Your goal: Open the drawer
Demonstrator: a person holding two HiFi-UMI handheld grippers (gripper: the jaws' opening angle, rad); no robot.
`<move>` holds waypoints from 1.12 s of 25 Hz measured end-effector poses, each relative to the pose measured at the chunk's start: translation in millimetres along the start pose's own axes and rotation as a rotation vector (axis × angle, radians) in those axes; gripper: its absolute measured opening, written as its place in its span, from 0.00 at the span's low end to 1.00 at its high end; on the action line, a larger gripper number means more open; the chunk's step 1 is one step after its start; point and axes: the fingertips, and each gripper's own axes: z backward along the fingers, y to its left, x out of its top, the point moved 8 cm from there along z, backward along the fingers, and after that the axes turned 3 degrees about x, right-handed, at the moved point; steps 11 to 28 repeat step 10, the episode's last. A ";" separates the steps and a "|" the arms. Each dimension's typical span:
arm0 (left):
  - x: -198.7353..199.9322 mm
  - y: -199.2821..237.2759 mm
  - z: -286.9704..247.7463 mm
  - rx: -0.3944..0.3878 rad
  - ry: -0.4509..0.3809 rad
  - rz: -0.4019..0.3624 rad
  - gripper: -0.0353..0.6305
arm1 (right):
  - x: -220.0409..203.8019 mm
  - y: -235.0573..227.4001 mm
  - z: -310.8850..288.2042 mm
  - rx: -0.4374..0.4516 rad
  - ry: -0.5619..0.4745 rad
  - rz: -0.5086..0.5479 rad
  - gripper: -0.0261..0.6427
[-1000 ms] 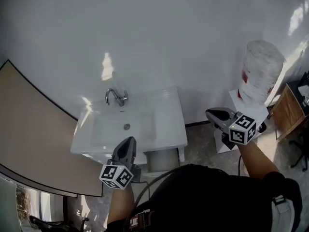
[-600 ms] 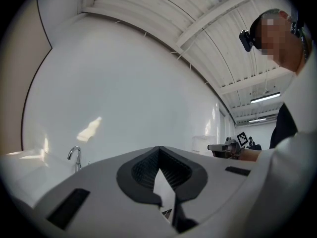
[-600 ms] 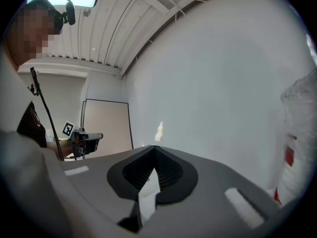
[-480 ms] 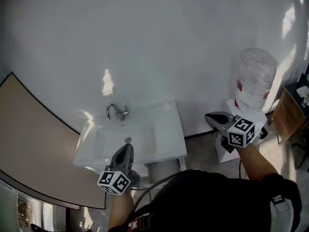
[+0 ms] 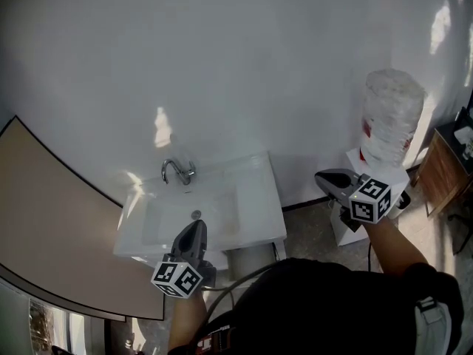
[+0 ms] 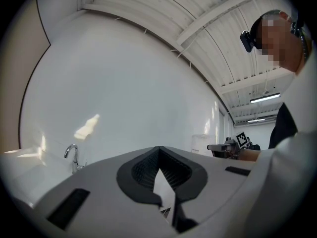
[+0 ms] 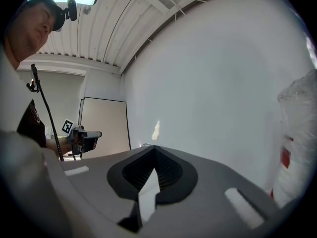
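Holding left gripper (image 5: pixel 194 229) at washbasin (image 5: pixel 255 224) near edge, right gripper (image 5: pixel 325 177) off right; both pinched closed, empty. Drawer unseen; I'd lower left, spread jaws before reaching.

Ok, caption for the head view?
Shut, empty left gripper over the sink rim; right gripper, also shut, near the wrapped bottle.

hand-held grippers (image 5: pixel 194 226) (image 5: pixel 324 176) closed, empty, level

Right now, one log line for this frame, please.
left gripper: shut, empty, at sink front edge | right gripper: shut, empty, right of sink | drawer: untouched
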 end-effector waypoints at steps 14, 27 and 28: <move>0.8 -1.3 -8.8 -0.013 0.009 -0.002 0.05 | 0.4 -5.0 -2.9 0.008 0.007 0.007 0.03; 0.8 -1.3 -8.8 -0.013 0.009 -0.002 0.05 | 0.4 -5.0 -2.9 0.008 0.007 0.007 0.03; 0.8 -1.3 -8.8 -0.013 0.009 -0.002 0.05 | 0.4 -5.0 -2.9 0.008 0.007 0.007 0.03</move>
